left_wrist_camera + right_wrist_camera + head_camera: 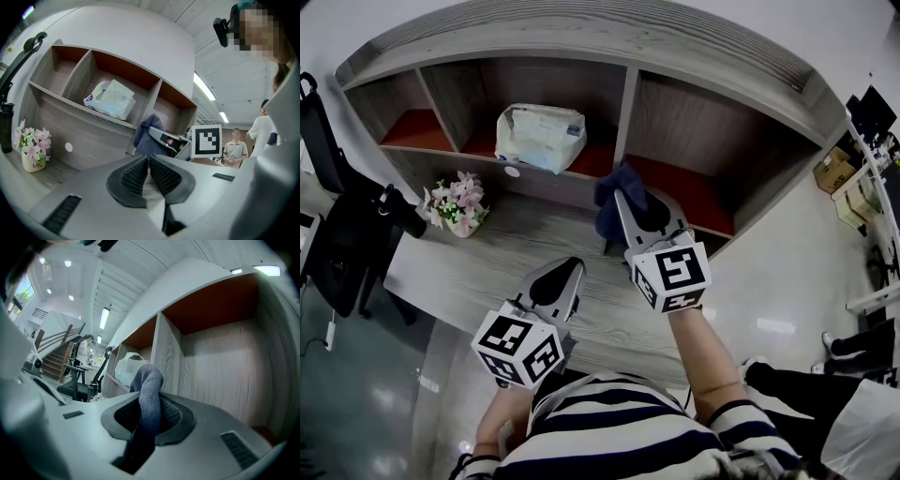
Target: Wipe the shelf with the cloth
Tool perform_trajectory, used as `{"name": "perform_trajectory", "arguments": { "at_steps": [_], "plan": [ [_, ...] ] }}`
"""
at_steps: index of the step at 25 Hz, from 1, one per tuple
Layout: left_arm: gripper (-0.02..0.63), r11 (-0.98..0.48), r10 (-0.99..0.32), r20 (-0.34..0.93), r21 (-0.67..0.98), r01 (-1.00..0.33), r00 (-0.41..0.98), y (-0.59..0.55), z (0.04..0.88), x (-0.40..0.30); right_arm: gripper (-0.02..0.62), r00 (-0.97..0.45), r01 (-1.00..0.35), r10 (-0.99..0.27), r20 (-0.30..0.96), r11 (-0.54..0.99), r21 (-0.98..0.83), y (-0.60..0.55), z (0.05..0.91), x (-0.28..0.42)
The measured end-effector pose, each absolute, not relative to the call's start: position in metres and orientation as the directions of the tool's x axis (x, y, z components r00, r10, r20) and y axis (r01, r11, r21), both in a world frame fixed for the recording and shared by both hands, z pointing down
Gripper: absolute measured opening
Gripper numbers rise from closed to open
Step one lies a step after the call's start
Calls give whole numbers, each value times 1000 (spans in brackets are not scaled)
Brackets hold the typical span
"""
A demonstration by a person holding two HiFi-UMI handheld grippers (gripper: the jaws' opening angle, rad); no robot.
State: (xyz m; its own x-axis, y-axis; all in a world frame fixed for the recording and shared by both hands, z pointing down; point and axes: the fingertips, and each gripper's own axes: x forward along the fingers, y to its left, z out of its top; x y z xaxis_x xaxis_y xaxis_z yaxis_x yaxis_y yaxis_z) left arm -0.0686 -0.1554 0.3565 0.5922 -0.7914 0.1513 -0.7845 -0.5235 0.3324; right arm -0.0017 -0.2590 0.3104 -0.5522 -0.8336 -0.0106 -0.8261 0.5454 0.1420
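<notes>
Blue-grey cloth (609, 197) sits bunched in the head view at the tips of the right tongs (623, 208). It is at the front of the shelf (703, 112), where the upright divider between the shelf's middle and right compartments meets the lower board. The right tongs point into the shelf. The middle compartment holds a soft white pack (539, 136). The left tongs (572, 267) are held back from the shelf over the bench (469, 272), also aimed toward the shelf. A pot of pink flowers (457, 206) stands on the bench just before the shelf, below its left compartments.

From the left gripper view, the left tongs' pads are pressed together with nothing between them. Beyond them the cloth hangs in front of the shelf's divider, with the right tongs clamped on it. The white pack lies in the middle compartment.

From the right gripper view, the cloth is pinched between the right tongs' pads. Its long axis runs along the tongs, and it rises past their tips as a rolled strip. The top of the strip curls over toward the shelf's middle compartment. The wood-grained wall of the right compartment is close ahead.
</notes>
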Motion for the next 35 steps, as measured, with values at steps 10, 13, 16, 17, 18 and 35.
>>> {"name": "perform_trajectory", "arguments": {
  "at_steps": [10, 13, 16, 17, 18, 35],
  "plan": [
    [29, -538, -780, 151, 331, -775, 607, -155, 356, -66, 77, -542, -817, -839, 54, 541, 201, -257, 328, -4],
    [29, -541, -781, 144, 330, -773, 608, -154, 354, -66, 77, -551, -818, -834, 28, 546, 182, -251, 313, -3],
    [29, -540, -784, 138, 329, -774, 606, -154, 351, -67, 77, -567, -817, -822, -43, 556, 151, -243, 281, -1],
    [29, -541, -784, 136, 328, -775, 605, -154, 351, -68, 77, -574, -815, -816, -72, 561, 147, -240, 268, -1],
    [29, -542, -784, 135, 326, -775, 605, -154, 350, -67, 77, -581, -812, -807, -103, 565, 150, -237, 254, -1],
    [29, -558, -780, 100, 334, -760, 617, -147, 345, -65, 77, -549, -836, -746, -377, 483, 261, -236, 125, -10]
  ]
}}
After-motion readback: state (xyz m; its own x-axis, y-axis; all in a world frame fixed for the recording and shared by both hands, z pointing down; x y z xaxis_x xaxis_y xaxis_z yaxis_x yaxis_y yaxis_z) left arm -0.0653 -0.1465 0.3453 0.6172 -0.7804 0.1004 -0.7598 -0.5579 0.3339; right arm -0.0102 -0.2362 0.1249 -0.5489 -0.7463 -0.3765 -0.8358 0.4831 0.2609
